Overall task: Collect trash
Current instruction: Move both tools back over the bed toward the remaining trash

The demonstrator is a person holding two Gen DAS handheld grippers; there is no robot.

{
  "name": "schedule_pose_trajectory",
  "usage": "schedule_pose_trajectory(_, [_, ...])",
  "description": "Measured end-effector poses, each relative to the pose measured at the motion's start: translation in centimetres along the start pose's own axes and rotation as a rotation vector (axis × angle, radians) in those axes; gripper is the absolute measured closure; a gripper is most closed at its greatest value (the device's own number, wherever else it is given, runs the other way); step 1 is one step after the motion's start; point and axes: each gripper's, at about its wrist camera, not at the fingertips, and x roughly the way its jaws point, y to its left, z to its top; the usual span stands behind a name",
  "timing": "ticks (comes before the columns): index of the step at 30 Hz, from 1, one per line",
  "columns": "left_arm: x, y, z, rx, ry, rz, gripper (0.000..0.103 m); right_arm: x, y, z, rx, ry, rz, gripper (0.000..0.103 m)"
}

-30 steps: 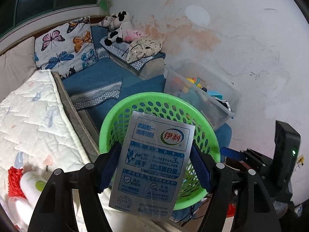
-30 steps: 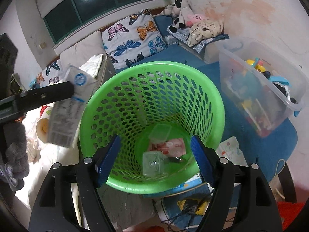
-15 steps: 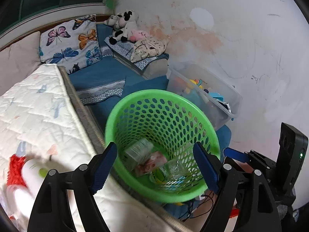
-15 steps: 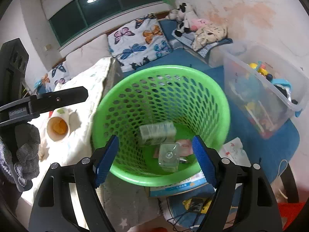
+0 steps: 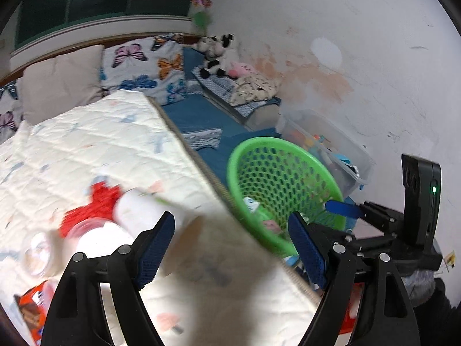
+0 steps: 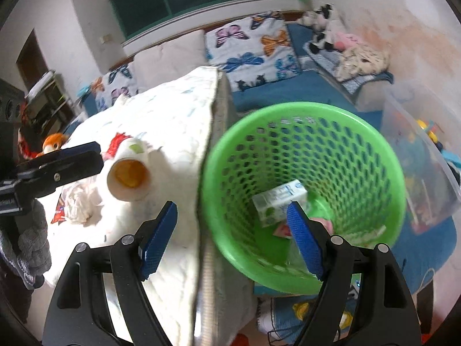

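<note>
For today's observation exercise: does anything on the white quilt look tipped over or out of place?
Yes. A white paper cup lies on its side on the quilt, its orange-stained inside facing us, beside a crumpled tissue. It looks like litter, while the milk carton already lies in the green basket.

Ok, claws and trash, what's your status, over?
Left claw open, empty. Right claw open, empty. Milk carton lies in green basket. White cup waits on mattress, nothing blocking it.

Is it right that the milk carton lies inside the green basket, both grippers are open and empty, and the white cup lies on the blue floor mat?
Not quite: the white cup lies on the quilted bed, as the right wrist view shows. The rest stands.
</note>
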Motion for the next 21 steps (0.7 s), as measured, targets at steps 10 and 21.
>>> schedule_pose_trajectory(10, [-6.8,7.7,-3.3,-0.11,-0.074,0.171,0.025,1.0,4.4,0.9,-0.074,-0.005,0.06,0.025])
schedule_pose_trajectory(21, [-7.4,14.5,-6.7,-0.287,-0.008,0.136,0.029,0.9,9.1,0.1,-0.134,0.002,0.119,0.025])
